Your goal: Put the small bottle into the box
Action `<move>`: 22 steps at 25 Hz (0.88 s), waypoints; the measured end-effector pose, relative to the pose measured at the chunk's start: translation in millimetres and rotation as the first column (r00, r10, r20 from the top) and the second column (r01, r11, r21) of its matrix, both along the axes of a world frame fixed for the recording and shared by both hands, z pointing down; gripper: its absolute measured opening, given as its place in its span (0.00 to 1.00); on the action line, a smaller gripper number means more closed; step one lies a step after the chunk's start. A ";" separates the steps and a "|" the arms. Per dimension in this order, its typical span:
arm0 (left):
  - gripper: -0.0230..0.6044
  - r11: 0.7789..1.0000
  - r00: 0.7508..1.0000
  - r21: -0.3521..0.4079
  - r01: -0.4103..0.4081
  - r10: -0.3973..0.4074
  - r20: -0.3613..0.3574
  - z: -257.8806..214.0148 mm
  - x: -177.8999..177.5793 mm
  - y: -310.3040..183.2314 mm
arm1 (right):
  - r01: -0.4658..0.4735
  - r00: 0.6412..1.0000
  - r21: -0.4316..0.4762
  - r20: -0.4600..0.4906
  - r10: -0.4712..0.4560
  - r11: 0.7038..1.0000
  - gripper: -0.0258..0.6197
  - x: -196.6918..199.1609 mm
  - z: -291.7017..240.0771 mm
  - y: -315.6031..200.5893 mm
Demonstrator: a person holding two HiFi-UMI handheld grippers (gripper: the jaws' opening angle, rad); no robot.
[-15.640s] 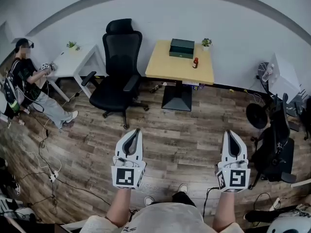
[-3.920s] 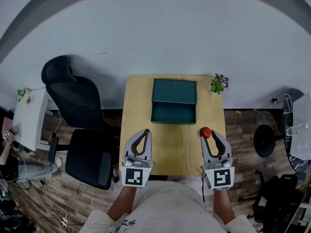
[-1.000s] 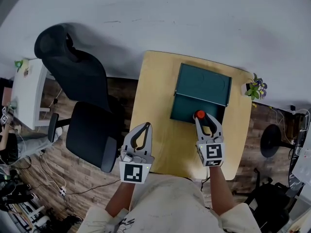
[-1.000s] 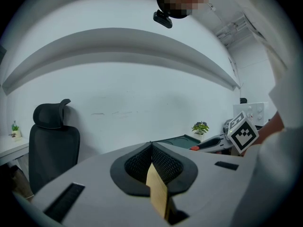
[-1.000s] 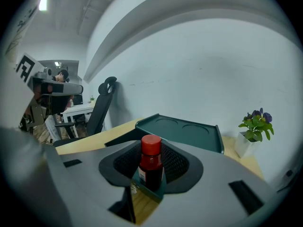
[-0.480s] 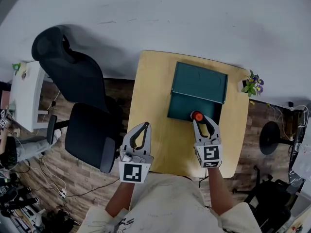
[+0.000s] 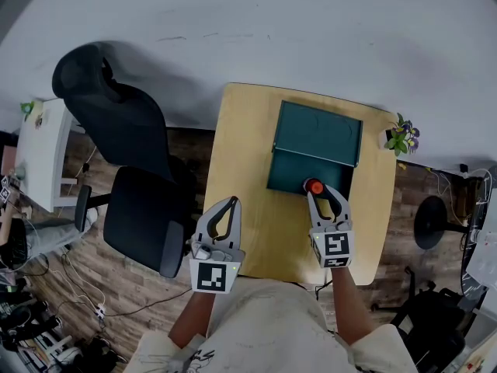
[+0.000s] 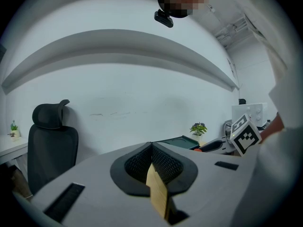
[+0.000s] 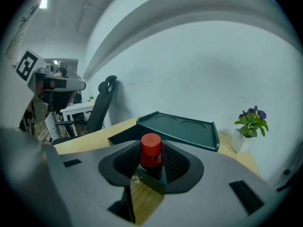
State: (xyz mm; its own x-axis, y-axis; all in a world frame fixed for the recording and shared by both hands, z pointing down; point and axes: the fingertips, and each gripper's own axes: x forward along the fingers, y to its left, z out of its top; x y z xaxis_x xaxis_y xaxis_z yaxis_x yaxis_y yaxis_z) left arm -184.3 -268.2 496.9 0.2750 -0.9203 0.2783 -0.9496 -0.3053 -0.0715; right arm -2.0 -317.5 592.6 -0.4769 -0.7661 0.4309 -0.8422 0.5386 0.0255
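The small bottle (image 7: 314, 186), dark with a red cap, stands upright between the jaws of my right gripper (image 7: 315, 192), which is shut on it. It hangs over the near edge of the dark green box (image 7: 295, 176), whose lid (image 7: 318, 132) is tipped open toward the wall. In the right gripper view the bottle (image 9: 151, 154) is clamped in my right gripper (image 9: 150, 168), with the box lid (image 9: 182, 127) just behind. My left gripper (image 7: 224, 208) is shut and empty over the table's near left part. Its closed tips show in the left gripper view (image 8: 151, 150).
The box sits on a small wooden table (image 7: 241, 169) against a white wall. A potted plant (image 7: 400, 137) stands at the table's far right corner. A black office chair (image 7: 132, 177) is left of the table, a white desk (image 7: 43, 154) further left.
The right gripper with the bottle has edged a little left along the box's near edge. The left gripper has stayed where it was.
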 end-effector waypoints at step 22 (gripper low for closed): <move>0.05 0.999 1.000 0.042 -0.005 0.006 -0.007 -15.2 11.2 26.3 | -0.020 1.000 0.009 0.010 0.019 1.000 0.39 17.3 -13.6 30.2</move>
State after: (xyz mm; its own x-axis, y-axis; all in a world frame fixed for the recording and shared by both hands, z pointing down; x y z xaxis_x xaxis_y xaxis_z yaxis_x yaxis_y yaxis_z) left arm -173.0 -241.9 481.7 0.2818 -0.9296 0.2374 -0.9484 -0.3074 -0.0778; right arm 15.3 -287.3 579.0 -0.4659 -0.7793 0.4190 -0.8527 0.5219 0.0225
